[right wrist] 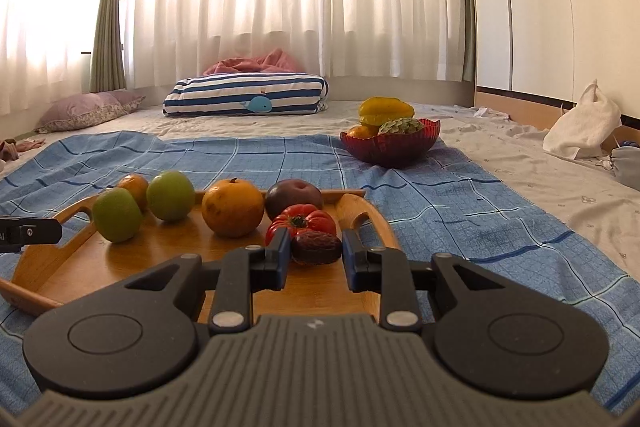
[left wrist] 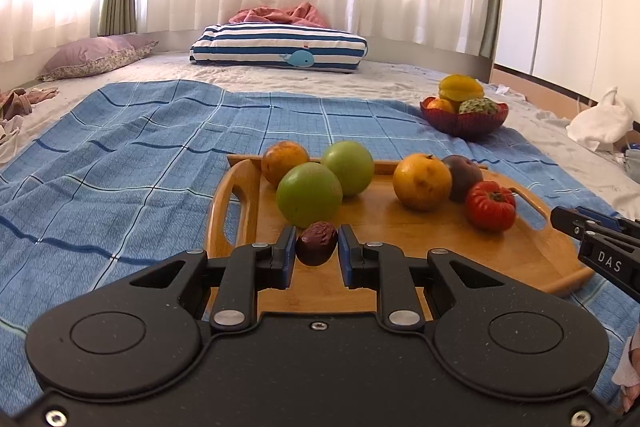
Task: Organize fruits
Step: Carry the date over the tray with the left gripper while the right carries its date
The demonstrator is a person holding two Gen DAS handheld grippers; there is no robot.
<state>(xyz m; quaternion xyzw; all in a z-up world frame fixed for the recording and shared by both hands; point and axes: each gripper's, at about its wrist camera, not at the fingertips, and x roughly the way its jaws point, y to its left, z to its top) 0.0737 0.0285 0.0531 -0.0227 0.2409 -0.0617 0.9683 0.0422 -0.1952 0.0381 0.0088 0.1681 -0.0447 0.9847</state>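
My left gripper (left wrist: pixel 317 246) is shut on a small wrinkled dark red date (left wrist: pixel 316 242), held above the near part of a wooden tray (left wrist: pixel 400 227). My right gripper (right wrist: pixel 316 249) is shut on a second dark red date (right wrist: pixel 316 247) over the tray's (right wrist: pixel 160 255) right side. On the tray lie two green apples (left wrist: pixel 310 194), two oranges (left wrist: pixel 422 181), a dark plum (left wrist: pixel 464 175) and a red ribbed tomato (left wrist: pixel 490 205). A red glass bowl (right wrist: pixel 390 143) with a yellow starfruit (right wrist: pixel 386 110) and other fruit stands farther back on the right.
The tray rests on a blue checked cloth (left wrist: pixel 120 163) spread over a bed. A striped whale cushion (left wrist: pixel 278 47), a purple pillow (left wrist: pixel 92 57) and white curtains lie beyond. A white bag (right wrist: pixel 580 131) sits at the right edge.
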